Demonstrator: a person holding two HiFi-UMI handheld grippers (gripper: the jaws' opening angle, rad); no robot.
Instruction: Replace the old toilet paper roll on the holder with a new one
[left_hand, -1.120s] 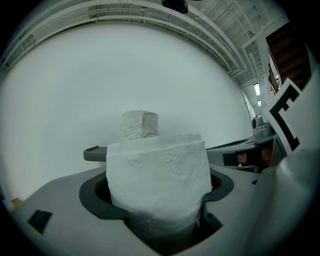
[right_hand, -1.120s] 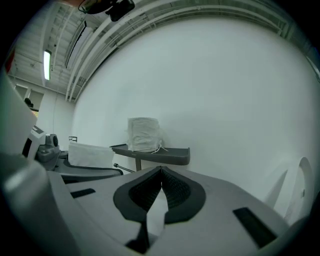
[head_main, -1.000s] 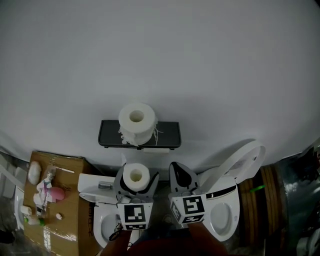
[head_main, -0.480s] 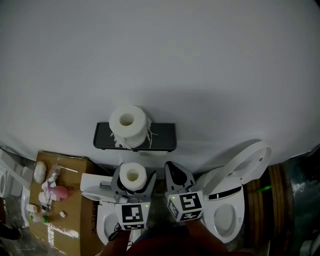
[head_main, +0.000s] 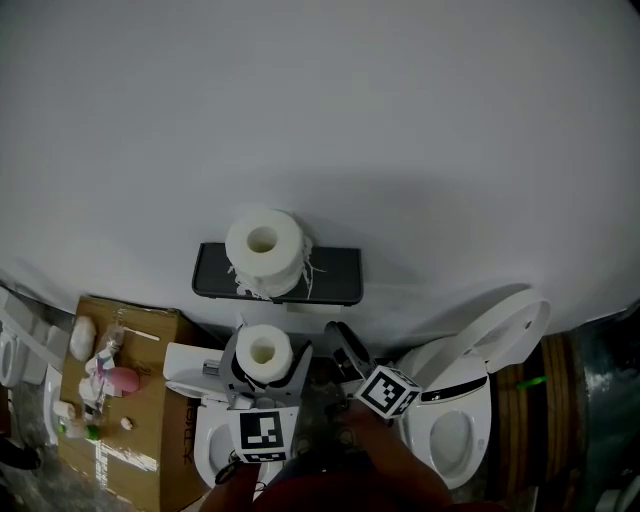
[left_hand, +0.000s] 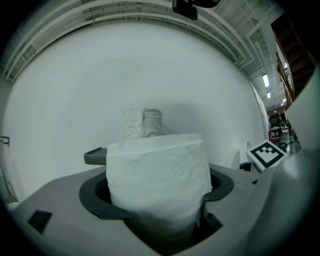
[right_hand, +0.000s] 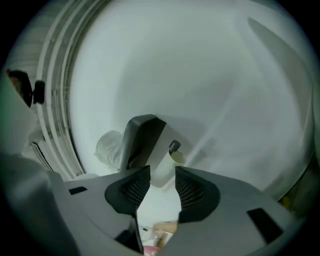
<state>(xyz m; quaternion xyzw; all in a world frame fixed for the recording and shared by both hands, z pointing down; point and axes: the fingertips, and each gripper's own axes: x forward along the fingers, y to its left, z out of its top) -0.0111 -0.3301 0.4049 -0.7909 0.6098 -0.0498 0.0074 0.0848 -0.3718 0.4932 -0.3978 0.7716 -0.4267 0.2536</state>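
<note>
A dark wall holder (head_main: 335, 275) with a flat shelf carries a full white roll (head_main: 263, 250) standing on top. My left gripper (head_main: 263, 372) is shut on a new toilet paper roll (head_main: 263, 352), held upright just below the holder; that roll (left_hand: 157, 175) fills the left gripper view. My right gripper (head_main: 345, 348), rolled onto its side, has just been opening its jaws and nothing is between them. Through their gap in the right gripper view (right_hand: 162, 187) shows a pale, nearly bare old roll (right_hand: 164, 167) under the holder's shelf (right_hand: 142, 137).
A white toilet (head_main: 465, 385) with raised seat stands at the right. A second toilet's tank (head_main: 185, 375) is under my left gripper. A cardboard box (head_main: 150, 345) with small items (head_main: 105, 380) sits at the left. The white wall (head_main: 320, 120) fills the rest.
My right gripper has rolled onto its side, dropped lower and its jaws have gone from shut to open. The left gripper with its roll has stayed put.
</note>
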